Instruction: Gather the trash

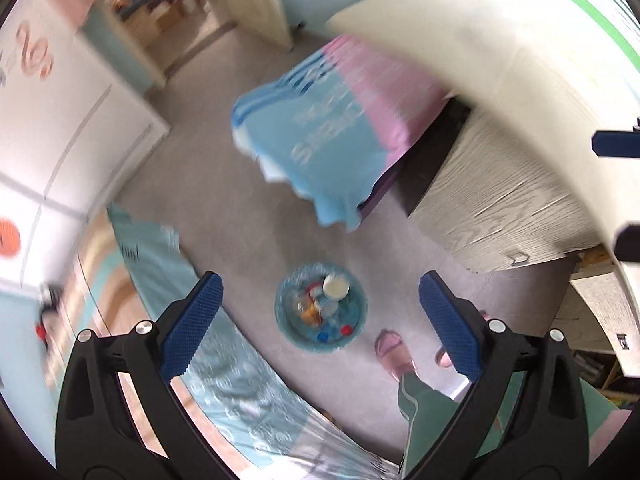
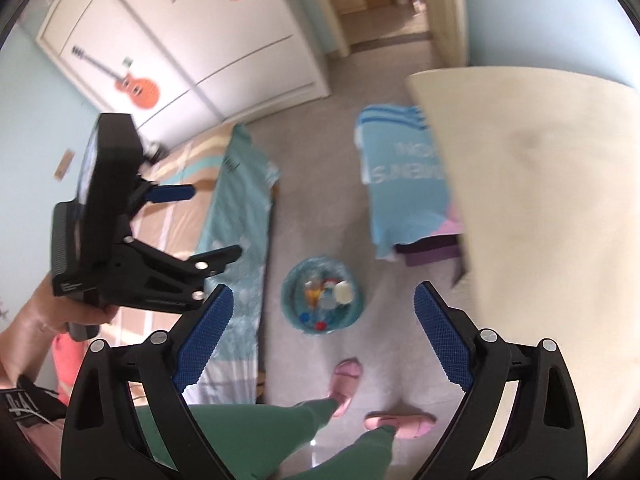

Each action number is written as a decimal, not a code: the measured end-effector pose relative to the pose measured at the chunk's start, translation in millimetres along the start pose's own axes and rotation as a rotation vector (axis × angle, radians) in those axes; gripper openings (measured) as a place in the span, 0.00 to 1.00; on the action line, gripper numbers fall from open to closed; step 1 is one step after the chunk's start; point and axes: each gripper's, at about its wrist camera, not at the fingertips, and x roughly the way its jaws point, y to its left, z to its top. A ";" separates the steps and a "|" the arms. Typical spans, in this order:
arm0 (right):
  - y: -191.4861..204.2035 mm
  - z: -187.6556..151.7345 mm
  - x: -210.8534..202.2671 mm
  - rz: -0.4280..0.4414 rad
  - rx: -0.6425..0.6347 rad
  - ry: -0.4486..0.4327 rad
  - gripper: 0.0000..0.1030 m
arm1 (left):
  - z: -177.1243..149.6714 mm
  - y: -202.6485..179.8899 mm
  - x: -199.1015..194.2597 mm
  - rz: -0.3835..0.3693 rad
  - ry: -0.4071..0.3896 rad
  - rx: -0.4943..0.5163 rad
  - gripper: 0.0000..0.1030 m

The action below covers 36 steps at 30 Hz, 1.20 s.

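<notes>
Bed [image 2: 236,208]: along floor's left edge.
Left gripper [image 1: 320,320]: jaws spread wide, empty.
Bin [image 2: 322,300]: on floor [image 2: 320,220] between bed and desk [image 2: 540,200], trash inside.
Right gripper [image 2: 324,332]: jaws released, nothing between them.

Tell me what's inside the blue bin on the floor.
The bin holds a white cup, orange wrappers and red and blue caps. Anything beneath them is covered.

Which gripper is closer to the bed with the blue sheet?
Left. The left gripper hangs over the bed near its edge. The right gripper is farther out, above the floor and the bin.
</notes>
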 end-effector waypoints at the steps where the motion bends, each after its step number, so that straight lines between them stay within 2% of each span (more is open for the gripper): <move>1: -8.8 -4.7 -12.8 -0.020 0.013 -0.021 0.88 | 11.1 -14.1 -9.5 -0.010 -0.023 0.030 0.93; 6: -61.0 -35.9 -78.3 -0.159 0.121 -0.112 0.88 | 52.7 -80.8 -40.9 -0.072 -0.107 0.155 0.93; 13: -126.4 -105.9 -155.0 -0.313 0.309 -0.193 0.88 | 92.1 -184.0 -65.5 -0.127 -0.174 0.324 0.93; 20: -184.2 -182.9 -223.8 -0.427 0.525 -0.275 0.88 | 105.0 -282.1 -80.6 -0.192 -0.237 0.448 0.93; 24: -205.4 -222.9 -250.1 -0.513 0.614 -0.297 0.88 | 106.8 -336.6 -87.8 -0.240 -0.256 0.508 0.93; 26: -216.9 -237.6 -259.7 -0.530 0.651 -0.301 0.88 | 107.0 -359.8 -92.4 -0.275 -0.262 0.528 0.93; 31: -231.2 -273.6 -285.4 -0.616 0.727 -0.302 0.88 | 112.5 -406.1 -100.0 -0.330 -0.268 0.589 0.93; 36: -231.6 -298.0 -300.6 -0.661 0.822 -0.330 0.88 | 114.3 -443.2 -110.2 -0.359 -0.289 0.712 0.93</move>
